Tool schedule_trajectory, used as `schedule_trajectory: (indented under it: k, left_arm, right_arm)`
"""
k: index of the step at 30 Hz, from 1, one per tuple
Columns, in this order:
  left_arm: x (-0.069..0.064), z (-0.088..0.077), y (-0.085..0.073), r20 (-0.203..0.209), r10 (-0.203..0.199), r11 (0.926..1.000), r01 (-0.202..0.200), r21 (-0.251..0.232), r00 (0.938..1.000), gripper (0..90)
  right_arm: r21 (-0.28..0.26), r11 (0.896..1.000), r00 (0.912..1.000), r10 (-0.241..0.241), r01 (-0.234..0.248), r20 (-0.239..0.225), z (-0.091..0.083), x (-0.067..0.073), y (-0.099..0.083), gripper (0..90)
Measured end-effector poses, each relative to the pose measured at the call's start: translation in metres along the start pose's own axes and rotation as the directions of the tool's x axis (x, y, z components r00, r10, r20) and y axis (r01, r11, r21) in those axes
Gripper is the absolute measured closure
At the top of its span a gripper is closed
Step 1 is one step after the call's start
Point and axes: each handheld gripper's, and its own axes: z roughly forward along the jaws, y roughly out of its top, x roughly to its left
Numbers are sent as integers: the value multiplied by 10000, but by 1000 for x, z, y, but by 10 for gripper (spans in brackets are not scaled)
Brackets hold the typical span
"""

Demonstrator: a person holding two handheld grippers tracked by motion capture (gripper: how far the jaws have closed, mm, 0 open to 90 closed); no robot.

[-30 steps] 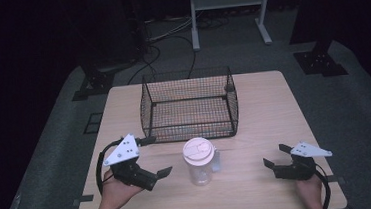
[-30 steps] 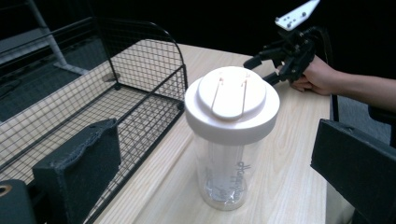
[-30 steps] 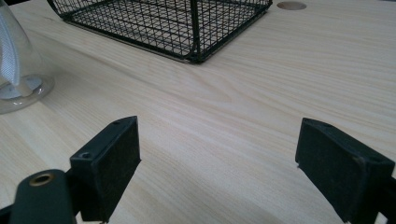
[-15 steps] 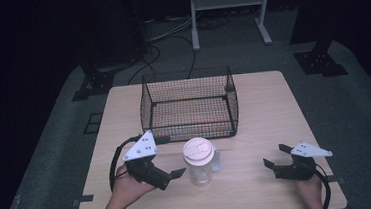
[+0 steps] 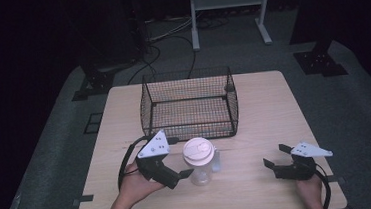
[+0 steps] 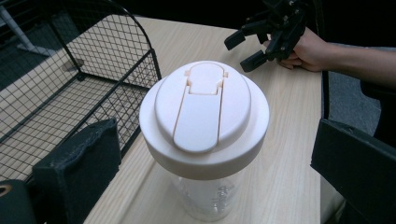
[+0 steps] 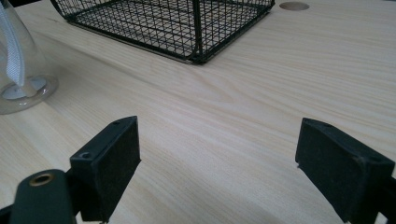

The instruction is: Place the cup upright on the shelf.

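Two sets of tongs are in my hands, both low at the near edge of the bench. My left tongs [image 5: 181, 174] have swung in from the near-left corner over the last second and now bracket the shaker bottle [image 5: 199, 161], jaws spread wide, one on each side of its clear body and neither pressing yet. In the left gripper view the bottle [image 6: 204, 140] stands upright between my jaws with its white flip-top lid [image 6: 204, 116] closed. That shift tells me the reach is about done: I judge the next step is to close on the bottle just under the lid, squarely, since the smooth clear wall could slip or tip if I catch it off centre.

My right tongs [image 5: 277, 163] have not moved; they rest near the near-right corner, jaws spread over bare wood, well apart from the bottle.

Farther back, toward the middle of the bench [image 5: 264, 108], sits the black wire basket [image 5: 189, 104], empty, its near wall just beyond the bottle. It looks like the likely place for the bottle, so the lift would need to clear that rim.
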Motion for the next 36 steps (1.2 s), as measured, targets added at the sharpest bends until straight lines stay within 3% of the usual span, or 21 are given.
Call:
schedule_trajectory:
  k: [36]
  left_arm:
    - [6,35,2,265,-257,9924,223,1211,9993,6]
  right_arm:
    - [-70,10000,10000,6,-7,-91,-1,-1,0,129]
